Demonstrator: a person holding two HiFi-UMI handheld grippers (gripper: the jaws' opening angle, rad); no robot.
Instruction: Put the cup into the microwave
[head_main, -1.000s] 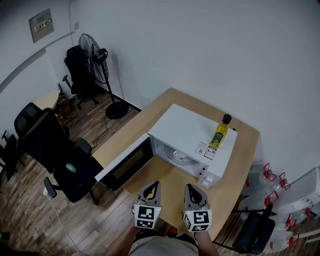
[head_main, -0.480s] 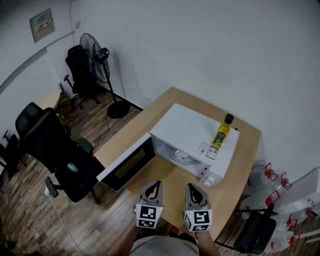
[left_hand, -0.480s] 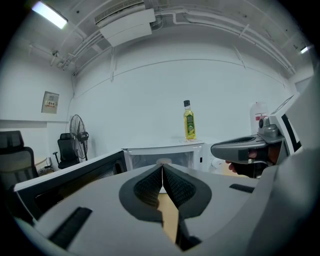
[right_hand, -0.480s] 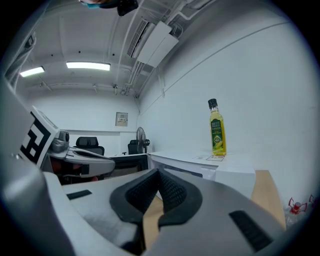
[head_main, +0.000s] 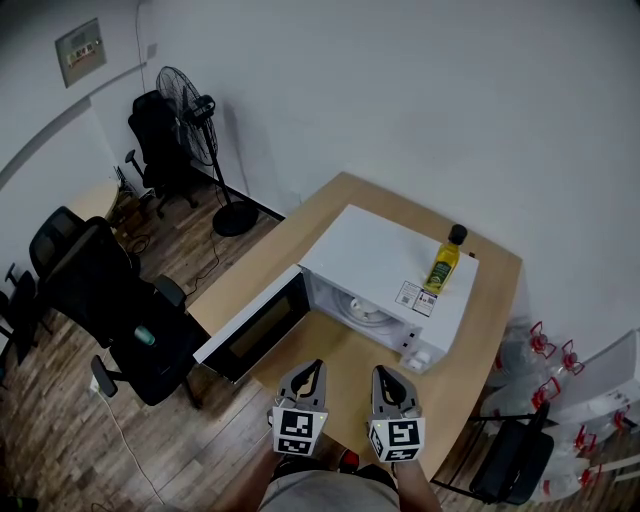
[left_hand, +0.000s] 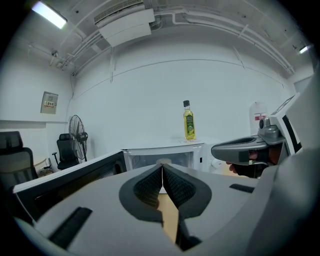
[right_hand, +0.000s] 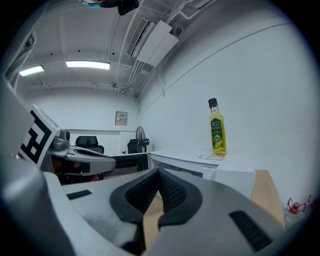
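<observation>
A white microwave (head_main: 385, 270) stands on the wooden table (head_main: 300, 245) with its door (head_main: 255, 325) swung open to the left. Inside its cavity lies a pale round thing (head_main: 363, 312), also in the left gripper view (left_hand: 163, 162); whether it is the cup or the turntable I cannot tell. My left gripper (head_main: 308, 377) and right gripper (head_main: 385, 380) hover side by side at the table's near edge and point at the microwave. In the left gripper view the left gripper (left_hand: 162, 168) is shut with nothing in it. The right gripper (right_hand: 159, 173) is likewise shut and empty.
A yellow oil bottle (head_main: 440, 265) stands on top of the microwave at its right end. A standing fan (head_main: 190, 100) and black office chairs (head_main: 110, 295) fill the floor to the left. Water jugs (head_main: 560, 370) and another chair (head_main: 510, 465) sit right of the table.
</observation>
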